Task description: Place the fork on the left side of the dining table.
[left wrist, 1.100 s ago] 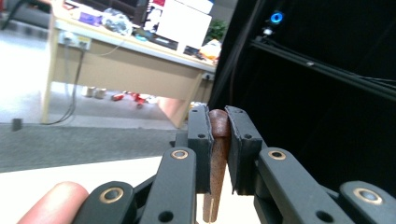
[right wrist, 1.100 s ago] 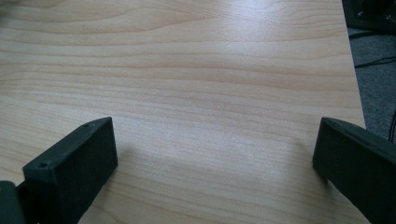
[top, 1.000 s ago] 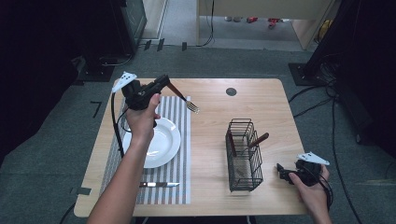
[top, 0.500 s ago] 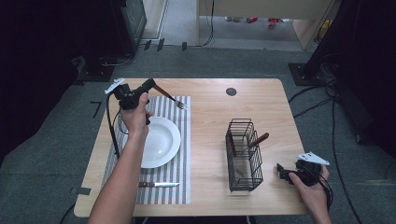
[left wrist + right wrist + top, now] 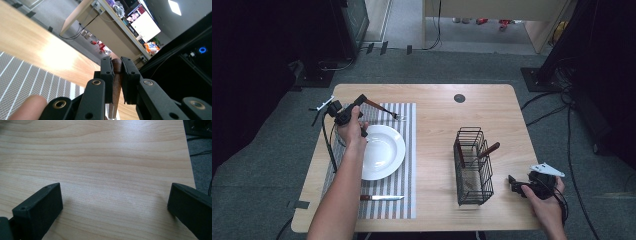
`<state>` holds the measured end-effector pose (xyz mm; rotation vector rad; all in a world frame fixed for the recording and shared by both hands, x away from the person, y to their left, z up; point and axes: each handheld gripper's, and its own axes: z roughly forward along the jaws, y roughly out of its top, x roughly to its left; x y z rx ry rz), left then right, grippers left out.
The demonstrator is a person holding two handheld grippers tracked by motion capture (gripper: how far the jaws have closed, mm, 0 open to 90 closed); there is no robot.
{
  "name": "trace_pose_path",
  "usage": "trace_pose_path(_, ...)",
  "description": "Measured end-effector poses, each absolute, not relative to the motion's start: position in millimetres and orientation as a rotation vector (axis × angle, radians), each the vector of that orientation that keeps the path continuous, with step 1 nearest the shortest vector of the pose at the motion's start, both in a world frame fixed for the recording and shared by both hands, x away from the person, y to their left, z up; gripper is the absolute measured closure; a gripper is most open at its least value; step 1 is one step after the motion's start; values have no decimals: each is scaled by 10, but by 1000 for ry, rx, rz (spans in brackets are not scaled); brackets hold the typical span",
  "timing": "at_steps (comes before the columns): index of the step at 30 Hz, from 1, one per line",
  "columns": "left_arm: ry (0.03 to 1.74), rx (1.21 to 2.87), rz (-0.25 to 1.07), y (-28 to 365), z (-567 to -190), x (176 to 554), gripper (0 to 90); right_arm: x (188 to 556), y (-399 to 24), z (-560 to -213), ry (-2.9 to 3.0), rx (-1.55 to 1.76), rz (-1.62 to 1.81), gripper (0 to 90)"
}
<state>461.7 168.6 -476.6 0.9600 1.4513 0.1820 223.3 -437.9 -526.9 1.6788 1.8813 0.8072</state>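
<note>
My left gripper (image 5: pixel 360 99) is shut on the brown handle of a fork (image 5: pixel 384 109), whose tines hang over the far end of the striped placemat (image 5: pixel 404 165). In the left gripper view the wooden handle (image 5: pixel 116 82) is pinched between both jaws. A white plate (image 5: pixel 384 151) lies on the mat just below the hand. A knife (image 5: pixel 381 198) rests on the mat's near end. My right gripper (image 5: pixel 512 184) stands open over bare wood (image 5: pixel 112 170) at the table's near right, right of a black wire basket (image 5: pixel 473 167) holding a brown-handled utensil (image 5: pixel 488 150).
A dark round grommet (image 5: pixel 459 98) sits in the tabletop at the far middle. The table's right edge (image 5: pixel 190 165) runs close to the right gripper. Cables (image 5: pixel 547 107) lie on the floor around the table.
The left gripper has carried the fork leftward and toward the near side, from beyond the mat's far right corner to above the mat's far left. The right gripper has stayed still.
</note>
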Motion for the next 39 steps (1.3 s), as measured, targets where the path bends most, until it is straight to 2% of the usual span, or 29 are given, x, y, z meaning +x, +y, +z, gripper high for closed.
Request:
trace_pose_path(5,1516,951,142,1740,-4808,4628,822,2233,-4379,-5269,1881,1679,807,0)
trace_pose_path(12,1707,1071,149,1842,-4893,4686,733,2233,-4379,-5269,1881,1679,807,0)
trace_pose_path(13,1724,1099,152,1840,-4901,4702,687,2232,-4379,-5268,1881,1679,807,0)
trace_pose_path(16,1773,1152,141,1840,-4937,4753,649,2232,-4379,-5269,1881,1679,807,0)
trace_pose_path(20,1823,1204,144,1823,-4968,4775,542,2232,-4379,-5268,1881,1679,807,0)
trace_pose_path(29,1851,1389,181,1814,-4910,4913,415,2232,-4379,-5269,1881,1679,807,0)
trace_pose_path(30,1846,1426,186,1805,-4897,4930,352,2232,-4379,-5269,1881,1679,807,0)
trace_pose_path(34,1824,1529,242,1776,-4851,4967,305,2232,-4379,-5269,1881,1679,807,0)
trace_pose_path(39,1798,1555,314,1804,-4803,4969,279,2232,-4379,-5269,1881,1679,807,0)
